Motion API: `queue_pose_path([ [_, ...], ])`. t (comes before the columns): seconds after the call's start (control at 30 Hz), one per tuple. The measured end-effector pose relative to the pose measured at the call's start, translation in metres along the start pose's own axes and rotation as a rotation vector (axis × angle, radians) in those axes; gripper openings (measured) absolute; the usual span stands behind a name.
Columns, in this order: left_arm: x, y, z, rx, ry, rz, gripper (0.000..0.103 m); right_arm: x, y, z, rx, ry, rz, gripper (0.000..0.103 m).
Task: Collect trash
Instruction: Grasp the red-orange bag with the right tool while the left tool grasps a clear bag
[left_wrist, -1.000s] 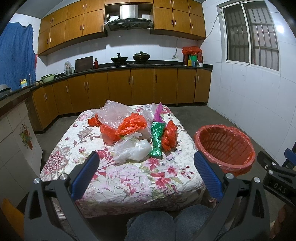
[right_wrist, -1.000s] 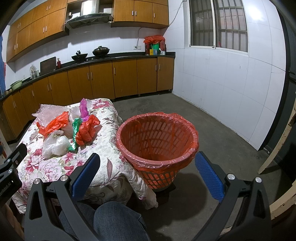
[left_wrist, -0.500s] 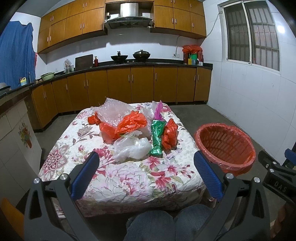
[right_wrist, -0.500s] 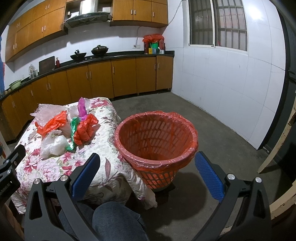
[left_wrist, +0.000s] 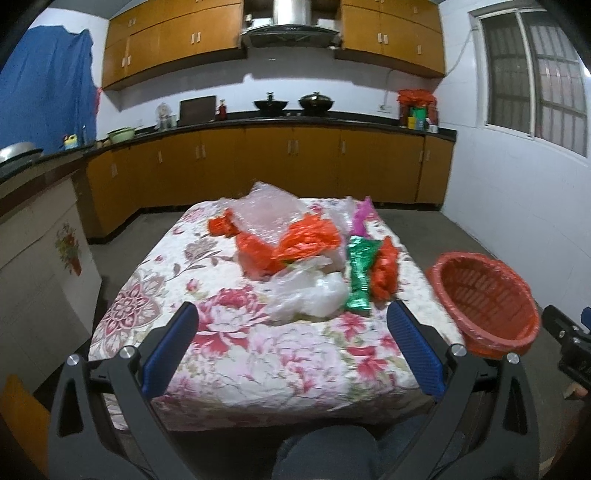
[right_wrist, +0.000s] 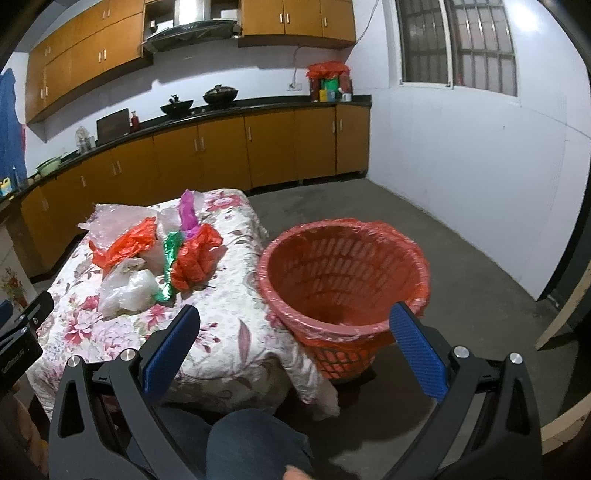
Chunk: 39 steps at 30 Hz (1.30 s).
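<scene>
A heap of trash lies on the floral-cloth table (left_wrist: 236, 354): a clear plastic bag (left_wrist: 308, 293), orange bags (left_wrist: 303, 243), a green foil wrapper (left_wrist: 360, 273), a red bag (left_wrist: 384, 267) and a pink wrapper (left_wrist: 360, 218). The heap shows in the right wrist view too, with the clear bag (right_wrist: 127, 290) nearest. A red basket with a red liner (right_wrist: 343, 280) stands right of the table, also in the left wrist view (left_wrist: 484, 299). My left gripper (left_wrist: 291, 338) is open and empty above the table's near part. My right gripper (right_wrist: 293, 334) is open and empty before the basket.
Wooden kitchen cabinets (left_wrist: 295, 162) and a dark counter with pots run along the back wall. A tiled counter (left_wrist: 33, 236) stands to the left. Grey floor (right_wrist: 461, 258) lies right of the basket. The person's knee (right_wrist: 255, 443) is below the grippers.
Both grippers have moved forward a little toward the table and basket, and the left view has tilted up. Both stay open. The trash has not moved.
</scene>
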<state>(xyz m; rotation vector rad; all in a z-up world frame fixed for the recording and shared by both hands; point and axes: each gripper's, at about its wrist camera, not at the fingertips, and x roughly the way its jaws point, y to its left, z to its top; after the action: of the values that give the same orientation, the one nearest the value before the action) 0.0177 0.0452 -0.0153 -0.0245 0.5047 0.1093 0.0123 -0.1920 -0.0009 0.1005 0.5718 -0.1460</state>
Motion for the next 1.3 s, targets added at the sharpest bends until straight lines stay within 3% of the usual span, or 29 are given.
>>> queue_pose_path([
  [0.27,0.039,0.031,0.006,-0.058,0.049,0.017,0.099,0.045,0.031,0.015,-0.040,0.033,0.076,0.101],
  [0.57,0.105,0.030,0.016,-0.029,0.088,-0.011,0.098,0.125,0.082,0.033,-0.089,0.109,0.173,0.074],
  [0.7,0.135,0.027,0.018,-0.024,0.131,-0.037,0.090,0.164,0.098,0.039,-0.063,0.169,0.220,0.066],
  [1.03,0.188,0.031,0.019,-0.067,0.221,-0.110,0.078,0.216,0.126,0.041,-0.084,0.237,0.235,0.064],
  [1.17,0.196,0.029,0.015,-0.065,0.246,-0.132,0.071,0.230,0.131,0.034,-0.113,0.279,0.233,0.046],
  [1.3,0.197,0.025,0.011,-0.052,0.256,-0.158,0.066,0.227,0.124,0.028,-0.102,0.278,0.255,0.039],
])
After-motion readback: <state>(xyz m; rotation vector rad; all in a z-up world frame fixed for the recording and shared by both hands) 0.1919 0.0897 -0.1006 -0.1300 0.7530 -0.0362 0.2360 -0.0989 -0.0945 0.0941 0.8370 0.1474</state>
